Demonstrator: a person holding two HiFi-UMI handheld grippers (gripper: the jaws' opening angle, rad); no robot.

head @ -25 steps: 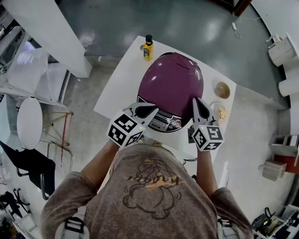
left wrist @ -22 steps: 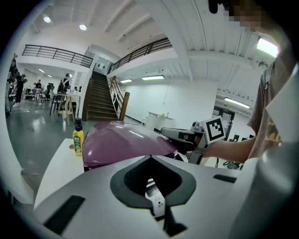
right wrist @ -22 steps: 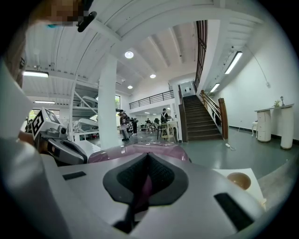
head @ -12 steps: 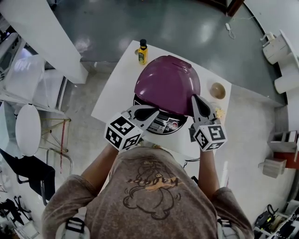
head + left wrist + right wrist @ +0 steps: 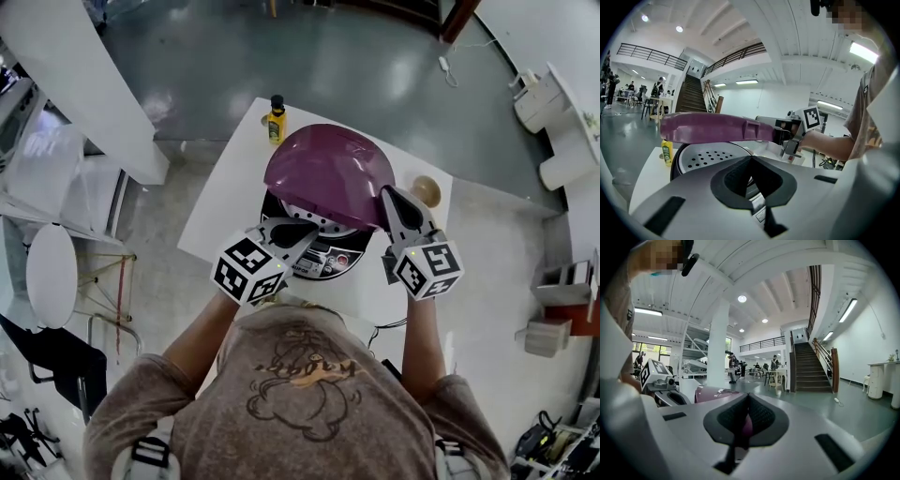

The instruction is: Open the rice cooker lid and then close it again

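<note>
1. The rice cooker's glossy purple domed lid (image 5: 328, 173) is partly raised. Its front edge stands clear of the round dark cooker body (image 5: 323, 261), and the left gripper view shows the perforated white inner plate (image 5: 705, 158) in the gap beneath it. The cooker sits at the middle of the white rectangular table (image 5: 234, 187).
2. The right gripper (image 5: 389, 195) has its jaws pressed together. Its tips meet the lid's right front rim, and purple shows just past them in the right gripper view. The jaws clamp nothing; the contact appears to be a bearing one only.
3. The left gripper (image 5: 309, 227) also has its jaws pressed together on nothing. It is poised over the front control panel, below the lid edge.
4. Hazard: because the lid is not pinched, the closed tips may slide off the smooth rim, and the lid would then drop shut.
5. Hazard: neither gripper holds the body, so an off-centre upward push may shift or tilt the cooker.
6. Hazard: the small yellow bottle with black cap (image 5: 276, 122) stands near the hinge side. The opening lid or a shifted body could topple it. The small tan bowl (image 5: 427, 190) lies beside the right gripper.
</note>
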